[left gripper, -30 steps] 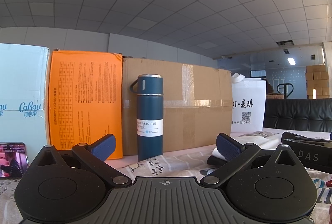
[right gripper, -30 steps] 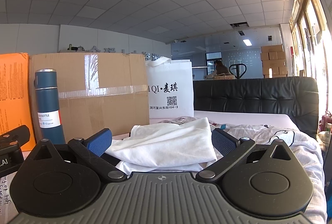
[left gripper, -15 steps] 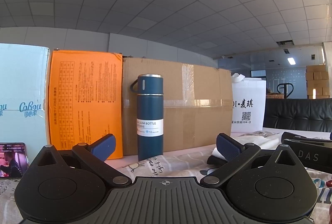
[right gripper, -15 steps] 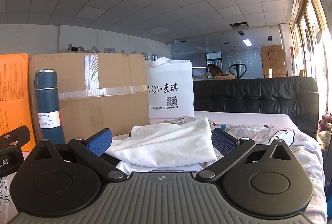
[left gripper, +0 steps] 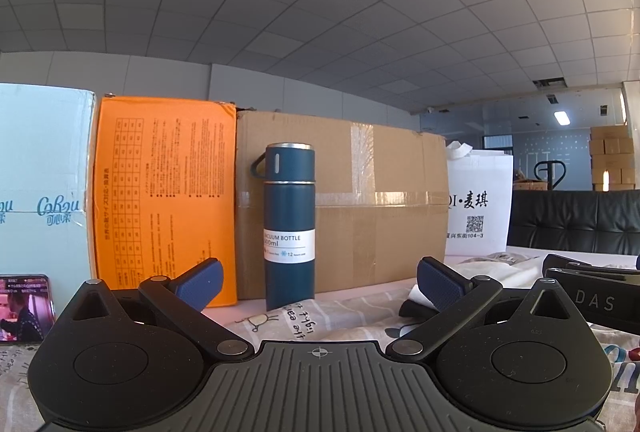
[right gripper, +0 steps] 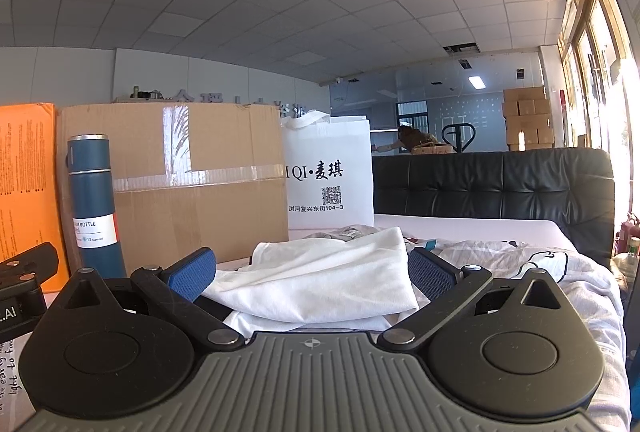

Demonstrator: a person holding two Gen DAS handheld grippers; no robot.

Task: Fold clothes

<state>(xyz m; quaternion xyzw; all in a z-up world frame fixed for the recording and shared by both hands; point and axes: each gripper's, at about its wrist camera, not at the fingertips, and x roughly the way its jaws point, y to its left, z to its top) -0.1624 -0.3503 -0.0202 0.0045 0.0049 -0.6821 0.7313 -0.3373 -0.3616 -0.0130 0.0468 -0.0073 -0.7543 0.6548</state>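
Note:
A crumpled white garment [right gripper: 324, 272] lies in a heap on the printed cloth-covered table [right gripper: 520, 264], right in front of my right gripper [right gripper: 312, 272], whose blue pads [right gripper: 192, 274] stand wide apart on either side of it without touching. A corner of the garment shows at the right in the left wrist view [left gripper: 496, 264]. My left gripper [left gripper: 318, 280] is open and empty, low over the printed cloth [left gripper: 320, 312], facing a blue vacuum bottle [left gripper: 289, 224]. The right gripper's body shows at its right edge [left gripper: 592, 296].
Behind the bottle stand a brown cardboard box [left gripper: 380, 200], an orange box [left gripper: 160, 192] and a pale blue box [left gripper: 40, 184]. A white tote bag [right gripper: 328, 176] stands right of the cardboard. A phone [left gripper: 24, 306] lies at left. A black sofa [right gripper: 500, 188] is behind the table.

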